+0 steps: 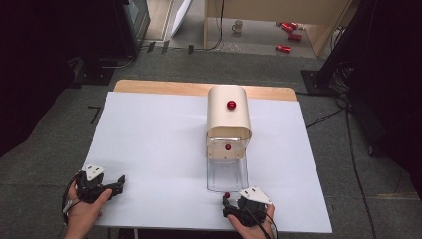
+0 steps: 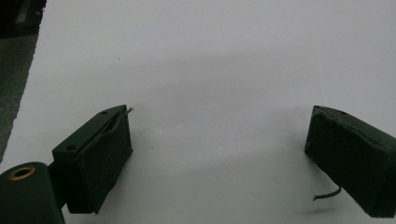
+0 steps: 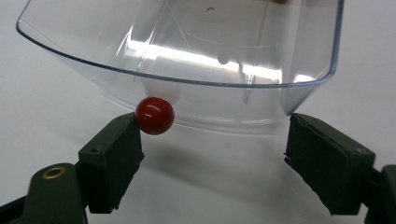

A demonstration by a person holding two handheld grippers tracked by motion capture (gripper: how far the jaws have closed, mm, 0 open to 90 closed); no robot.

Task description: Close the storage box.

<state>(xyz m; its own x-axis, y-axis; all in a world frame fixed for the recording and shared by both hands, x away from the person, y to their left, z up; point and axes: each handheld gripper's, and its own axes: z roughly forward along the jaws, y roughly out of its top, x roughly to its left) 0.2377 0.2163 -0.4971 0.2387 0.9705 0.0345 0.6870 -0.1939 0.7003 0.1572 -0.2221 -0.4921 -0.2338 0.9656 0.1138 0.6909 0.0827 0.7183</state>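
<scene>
Centrally placed on the white table (image 1: 159, 149): a rounded cream box (image 1: 229, 113) with a red knob (image 1: 231, 105) on top, and a clear plastic drawer (image 1: 227, 174) pulled out toward the person. A second red knob (image 1: 228, 147) sits on the front panel above the drawer.

Right gripper (image 3: 215, 140) — held at the drawer's near end, jaws spread wide, gripping nothing. A small red ball (image 3: 155, 115) on the drawer's front wall touches the tip of one jaw.

Left gripper (image 1: 119, 183) — well apart from the box, near the table's front left edge, jaws wide open over bare white surface, empty.

Floor beyond: red cans (image 1: 288, 35) and a mug (image 1: 238, 26).
</scene>
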